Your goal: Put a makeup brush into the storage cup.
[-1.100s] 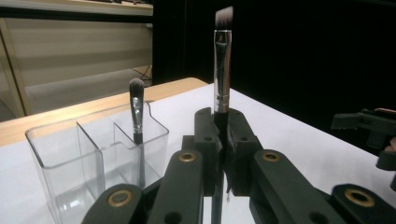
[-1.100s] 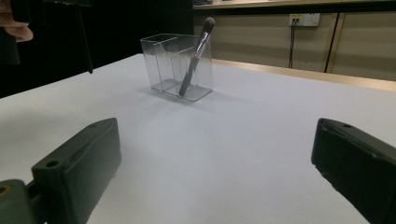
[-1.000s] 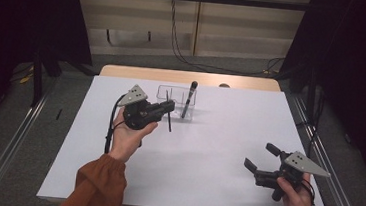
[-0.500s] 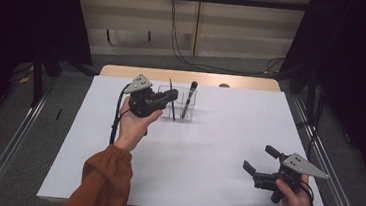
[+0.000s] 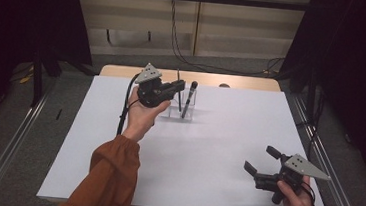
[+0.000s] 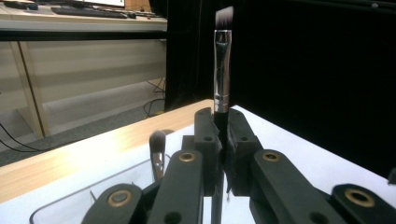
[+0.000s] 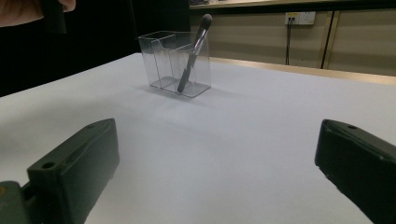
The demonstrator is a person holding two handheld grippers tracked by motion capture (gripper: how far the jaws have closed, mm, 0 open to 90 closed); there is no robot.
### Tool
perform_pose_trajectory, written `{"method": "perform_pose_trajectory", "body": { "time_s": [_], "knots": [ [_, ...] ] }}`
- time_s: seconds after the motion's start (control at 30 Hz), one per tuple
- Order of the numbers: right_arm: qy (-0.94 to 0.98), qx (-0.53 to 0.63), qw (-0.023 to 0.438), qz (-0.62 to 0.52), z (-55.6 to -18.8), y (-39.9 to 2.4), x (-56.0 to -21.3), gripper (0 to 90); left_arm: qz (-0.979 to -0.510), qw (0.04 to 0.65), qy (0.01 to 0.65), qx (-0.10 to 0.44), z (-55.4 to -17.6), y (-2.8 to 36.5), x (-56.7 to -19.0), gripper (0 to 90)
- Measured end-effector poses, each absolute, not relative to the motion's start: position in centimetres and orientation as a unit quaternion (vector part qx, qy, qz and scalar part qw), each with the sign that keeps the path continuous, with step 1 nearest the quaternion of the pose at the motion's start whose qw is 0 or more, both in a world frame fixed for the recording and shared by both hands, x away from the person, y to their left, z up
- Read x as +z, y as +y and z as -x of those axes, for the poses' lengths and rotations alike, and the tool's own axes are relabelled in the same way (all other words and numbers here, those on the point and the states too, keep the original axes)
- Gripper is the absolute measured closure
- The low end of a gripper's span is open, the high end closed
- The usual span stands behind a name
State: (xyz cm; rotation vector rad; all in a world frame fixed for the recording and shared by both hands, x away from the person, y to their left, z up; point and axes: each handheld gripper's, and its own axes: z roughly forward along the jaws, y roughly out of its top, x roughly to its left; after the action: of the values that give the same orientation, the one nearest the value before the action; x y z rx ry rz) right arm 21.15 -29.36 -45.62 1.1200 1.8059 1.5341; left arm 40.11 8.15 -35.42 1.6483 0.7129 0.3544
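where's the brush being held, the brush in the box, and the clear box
held brush [image 6: 222, 70], left gripper view, on its metal collar
standing brush [image 7: 191, 56], right gripper view, on its handle
clear box [image 7: 159, 60], right gripper view, on its front wall

Two black grippers are seen, the left gripper [image 5: 178, 87] at the upper middle of the high view and the right gripper [image 5: 261, 160] at its lower right. Each is topped by a grey three-cornered plate dotted with small holes. A black cable [image 5: 124, 113] is trailed from the left one. Brass-coloured rivets are set in its jaw links. Rust-orange sleeves [image 5: 109, 177] are worn.
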Motion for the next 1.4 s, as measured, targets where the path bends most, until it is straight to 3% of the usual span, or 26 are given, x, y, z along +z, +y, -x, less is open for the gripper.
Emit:
{"method": "perform_pose_trajectory", "body": {
  "time_s": [0.93, 1.4],
  "knots": [
    [0.673, 0.564, 0.248, -0.41, -21.2, -29.2, -45.8, 0.0, -0.709, 0.601, 0.317, 0.189, -44.0, 5.0, -36.1, 85.2],
    [0.674, 0.564, 0.245, -0.409, -21.3, -29.2, -45.9, 0.0, -0.719, 0.587, 0.325, 0.182, -45.3, 4.5, -37.8, 85.2]
  ]
}}
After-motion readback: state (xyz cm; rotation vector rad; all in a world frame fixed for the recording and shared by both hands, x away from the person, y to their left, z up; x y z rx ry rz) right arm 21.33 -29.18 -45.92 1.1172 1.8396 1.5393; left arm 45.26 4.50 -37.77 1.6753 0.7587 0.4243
